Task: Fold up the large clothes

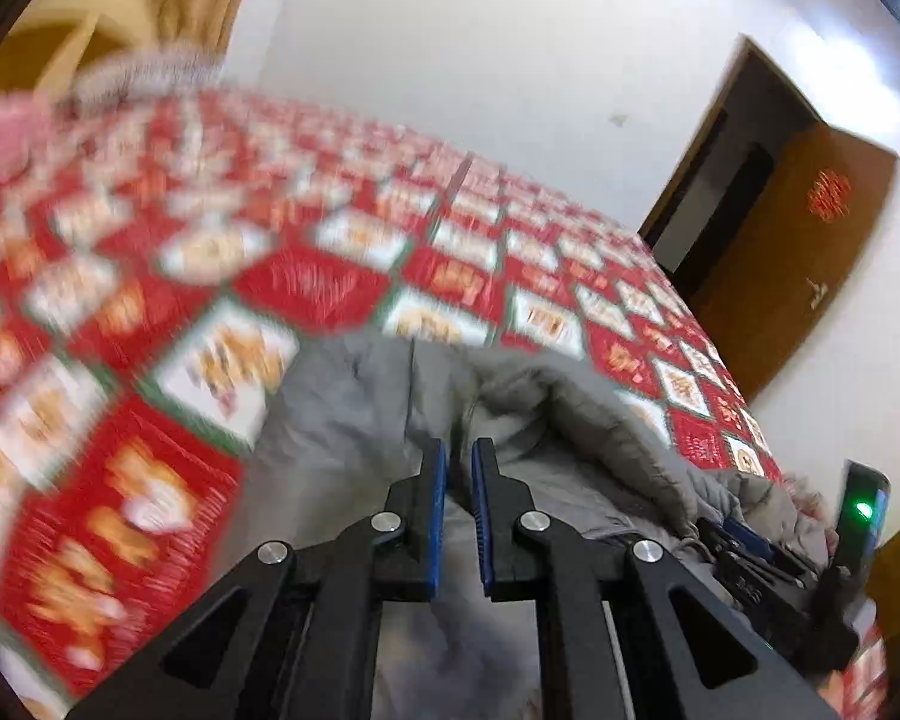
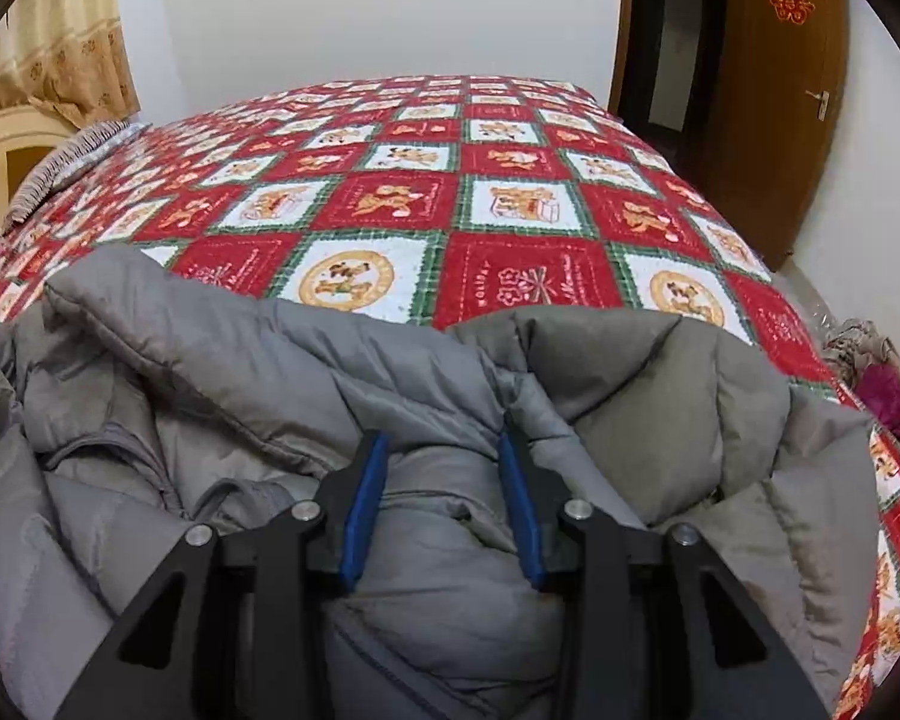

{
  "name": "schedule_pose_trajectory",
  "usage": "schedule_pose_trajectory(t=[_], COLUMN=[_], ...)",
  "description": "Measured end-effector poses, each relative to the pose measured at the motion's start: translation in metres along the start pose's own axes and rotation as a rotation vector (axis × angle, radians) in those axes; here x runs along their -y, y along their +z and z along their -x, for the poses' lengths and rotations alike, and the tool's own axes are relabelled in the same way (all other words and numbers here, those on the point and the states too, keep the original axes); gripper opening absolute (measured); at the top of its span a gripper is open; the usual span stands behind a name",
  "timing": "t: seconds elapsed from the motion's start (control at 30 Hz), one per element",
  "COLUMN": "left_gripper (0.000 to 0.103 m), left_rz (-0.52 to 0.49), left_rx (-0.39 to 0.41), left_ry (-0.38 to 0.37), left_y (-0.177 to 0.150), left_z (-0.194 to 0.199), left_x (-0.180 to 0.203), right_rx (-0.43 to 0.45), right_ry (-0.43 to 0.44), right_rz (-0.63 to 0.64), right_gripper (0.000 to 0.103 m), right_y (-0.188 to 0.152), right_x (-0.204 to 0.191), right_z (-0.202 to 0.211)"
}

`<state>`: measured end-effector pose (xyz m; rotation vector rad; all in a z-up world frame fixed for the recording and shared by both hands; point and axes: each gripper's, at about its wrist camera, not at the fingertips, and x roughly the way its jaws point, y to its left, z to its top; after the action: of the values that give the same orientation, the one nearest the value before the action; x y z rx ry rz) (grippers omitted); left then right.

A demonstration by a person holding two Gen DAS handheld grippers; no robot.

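A grey puffer jacket (image 2: 222, 396) lies bunched at the near edge of a bed with a red, white and green patchwork quilt (image 2: 510, 204). My right gripper (image 2: 444, 450) is closed on a thick fold of the jacket, which fills the gap between its blue pads. In the left wrist view, which is motion-blurred, my left gripper (image 1: 459, 456) has its jaws almost together on a thin edge of the grey jacket (image 1: 354, 408). The right gripper (image 1: 744, 546) shows at that view's lower right, on the jacket.
A brown wooden door (image 2: 780, 90) stands open at the right, beside a white wall. A beige curtain (image 2: 54, 42) and a headboard (image 2: 6, 138) are at the left. Other clothes (image 2: 882, 372) lie at the bed's right edge.
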<state>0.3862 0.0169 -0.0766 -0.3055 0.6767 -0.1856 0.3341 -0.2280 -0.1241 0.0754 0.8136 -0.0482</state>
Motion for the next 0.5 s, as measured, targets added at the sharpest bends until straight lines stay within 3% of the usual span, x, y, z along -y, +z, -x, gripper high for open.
schedule_pose_trajectory(t=[0.07,0.17,0.27,0.4,0.43,0.5], left_gripper=[0.009,0.009,0.009,0.009,0.009,0.009], left_rz=[-0.077,-0.173,-0.222,-0.233,-0.21,-0.181], left_rx=[0.003,-0.029,-0.082,-0.247,-0.283,-0.221], left_ry=[-0.026,-0.082,-0.022,0.114,0.098,0.045], left_y=[0.017,0.051,0.062,0.026,0.005,-0.009], left_z=[0.003,-0.024,-0.069,-0.114,-0.121,-0.111], left_x=[0.023,0.069,0.098,0.079,0.065,0.052], right_rx=[0.007,0.017,0.024,0.027,0.03,0.032], right_ry=[-0.003,-0.003,0.016,0.034,0.042,0.057], right_rz=[0.004,0.008,-0.005,-0.018,-0.021,-0.029], right_gripper=[0.041,0.041,0.041,0.041,0.042,0.042], right_y=[0.0,0.0,-0.001,-0.002,-0.002,-0.001], right_x=[-0.001,-0.003,0.0,0.003,0.004,0.005], right_z=[0.0,0.0,0.001,0.002,0.002,0.003])
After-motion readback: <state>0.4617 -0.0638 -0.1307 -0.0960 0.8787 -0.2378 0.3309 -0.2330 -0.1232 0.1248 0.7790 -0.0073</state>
